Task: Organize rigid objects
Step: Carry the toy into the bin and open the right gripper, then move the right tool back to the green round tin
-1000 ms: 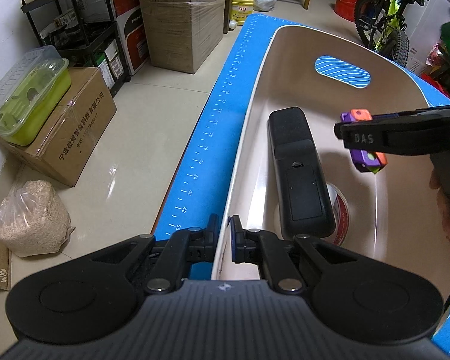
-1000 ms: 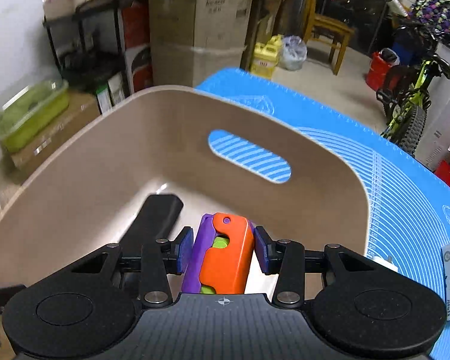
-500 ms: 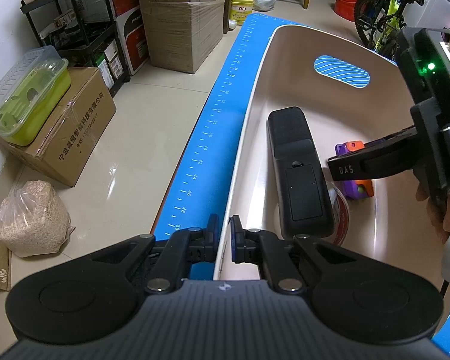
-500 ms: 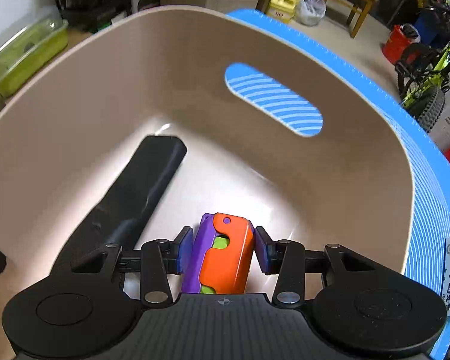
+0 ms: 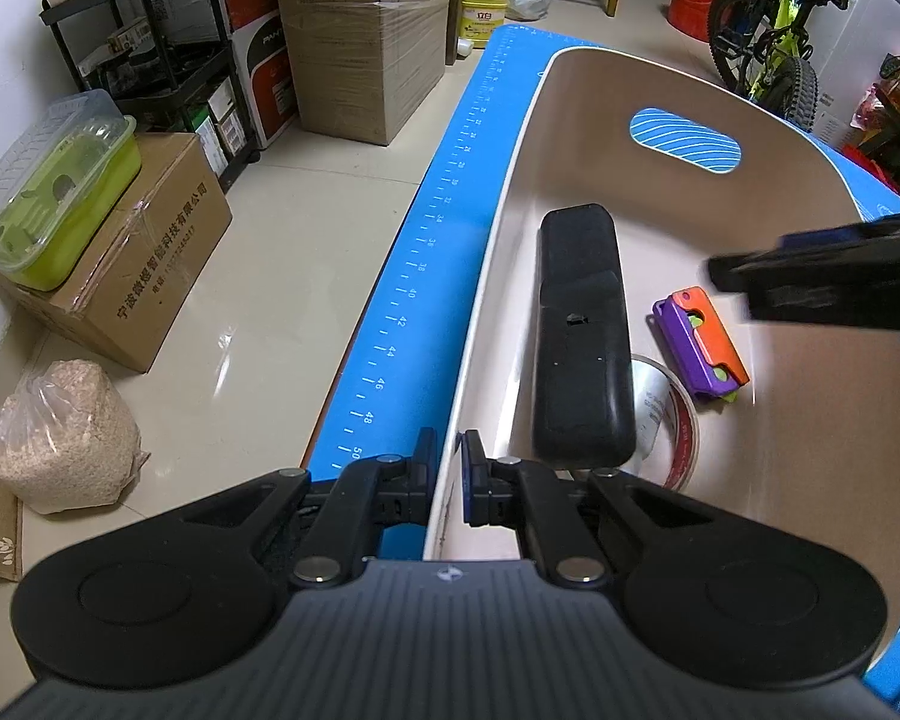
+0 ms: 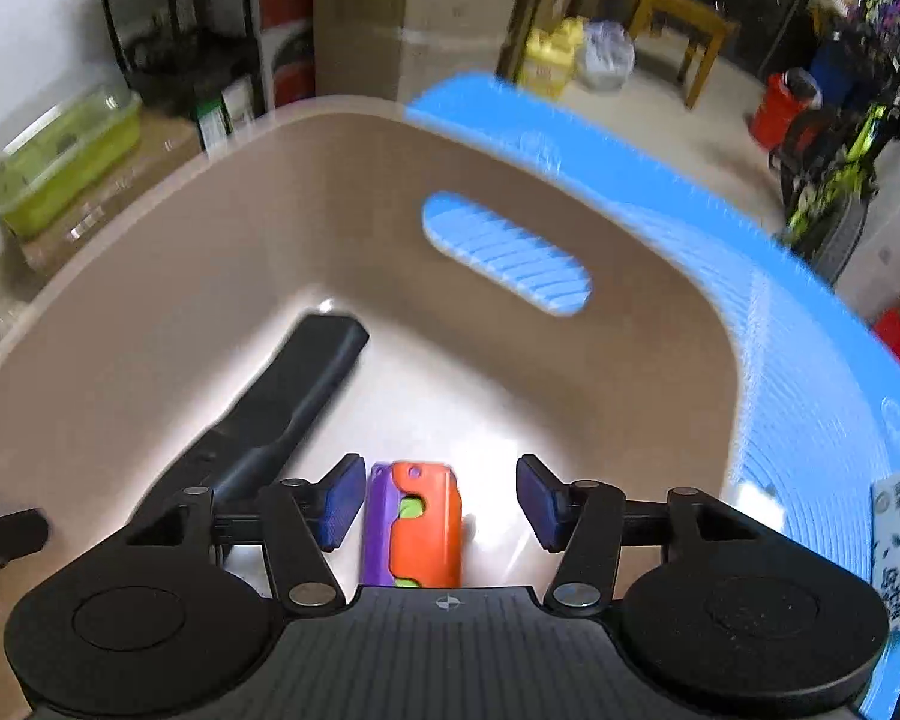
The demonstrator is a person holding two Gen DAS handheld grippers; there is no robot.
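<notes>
The orange-and-purple toy [image 6: 414, 525] lies on the floor of the beige bin [image 6: 150, 360], long axis toward twelve o'clock, between the just-opened right tongs [image 6: 441, 501] (nearer hand); the left tongs [image 5: 447, 474] are clamped on the bin's rim.

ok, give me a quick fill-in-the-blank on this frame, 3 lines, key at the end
1. The orange and purple toy lies inside the beige ____.
2. The left gripper is shut on the bin's ____.
3. The right gripper has just been opening; its pads stand ____ of the toy.
4. The black remote partly covers a roll of ____.

Missing: bin; rim; clear; tape
</notes>
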